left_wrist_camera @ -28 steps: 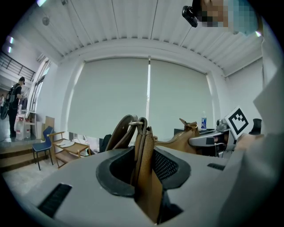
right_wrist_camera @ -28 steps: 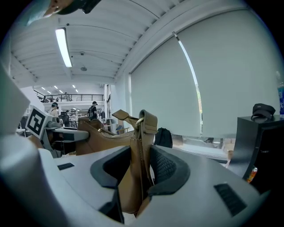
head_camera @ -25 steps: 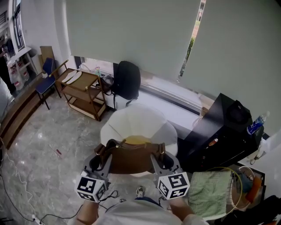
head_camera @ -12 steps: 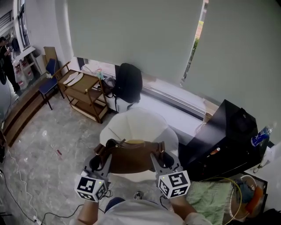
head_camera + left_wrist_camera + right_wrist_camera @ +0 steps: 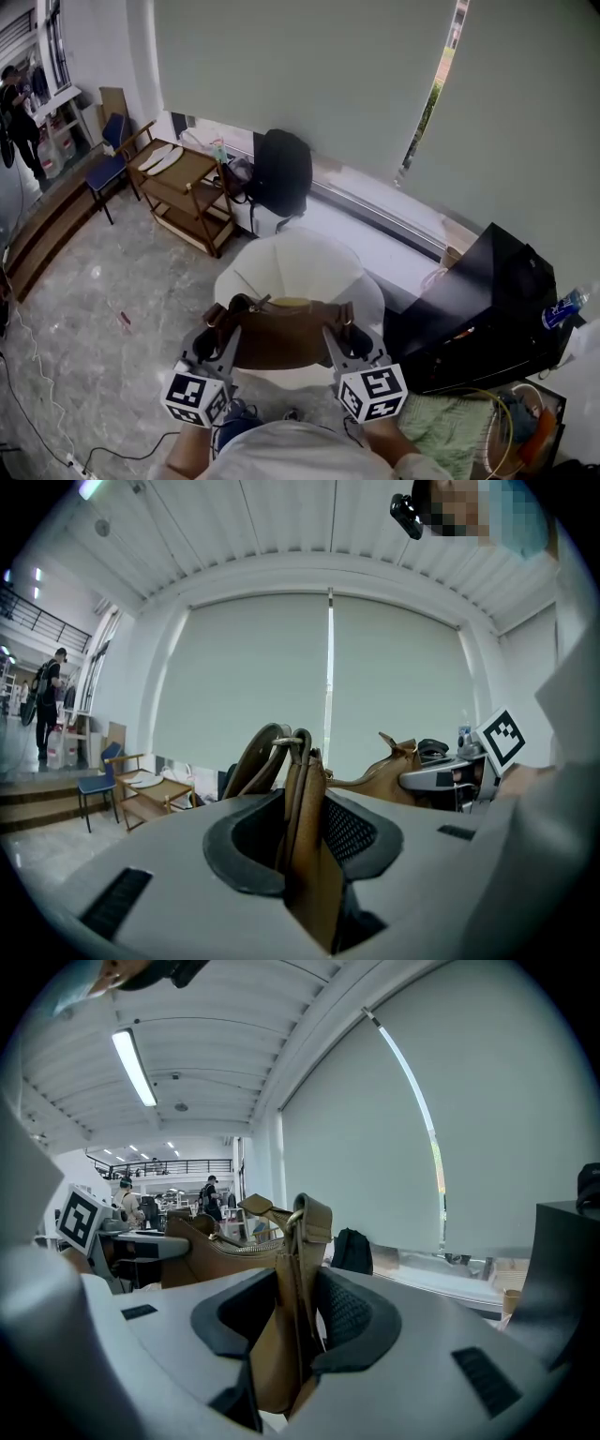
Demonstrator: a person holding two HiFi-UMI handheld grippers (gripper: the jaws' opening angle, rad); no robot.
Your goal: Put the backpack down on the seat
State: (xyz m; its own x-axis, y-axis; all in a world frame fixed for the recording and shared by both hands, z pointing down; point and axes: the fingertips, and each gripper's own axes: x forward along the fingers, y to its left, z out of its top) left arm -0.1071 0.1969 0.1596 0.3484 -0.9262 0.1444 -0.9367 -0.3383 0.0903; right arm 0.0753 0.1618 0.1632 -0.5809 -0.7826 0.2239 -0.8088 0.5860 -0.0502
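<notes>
The left gripper [image 5: 302, 834] is being kept clamped on a brown strap at one end of the backpack [image 5: 281, 336]. The right gripper [image 5: 298, 1321] is being closed in the same way on the strap fitting at the other end, so nothing is hanging loose in either pair of jaws. In the head view the backpack is being held stretched level between the two grippers, over the near part of the seat [image 5: 309, 262]. Whether its base is already touching cannot be told.

For a clean set-down, both ends are best lowered together and kept level. The base should be brought further in over the yellow cushion [image 5: 291, 302], away from the front rim, where a slide-off looks likeliest. The jaws should be opened only once the weight is judged to be fully borne.

The seat is a white, rounded shell chair standing on a pale marbled floor [image 5: 84, 309]. Behind it, a black rucksack [image 5: 281, 173] is being propped on the window ledge under drawn blinds [image 5: 300, 75]. A wooden trolley [image 5: 183, 192] and a blue chair [image 5: 105, 171] stand to the left, and a black cabinet [image 5: 483, 300] stands just beside the seat on the right.
</notes>
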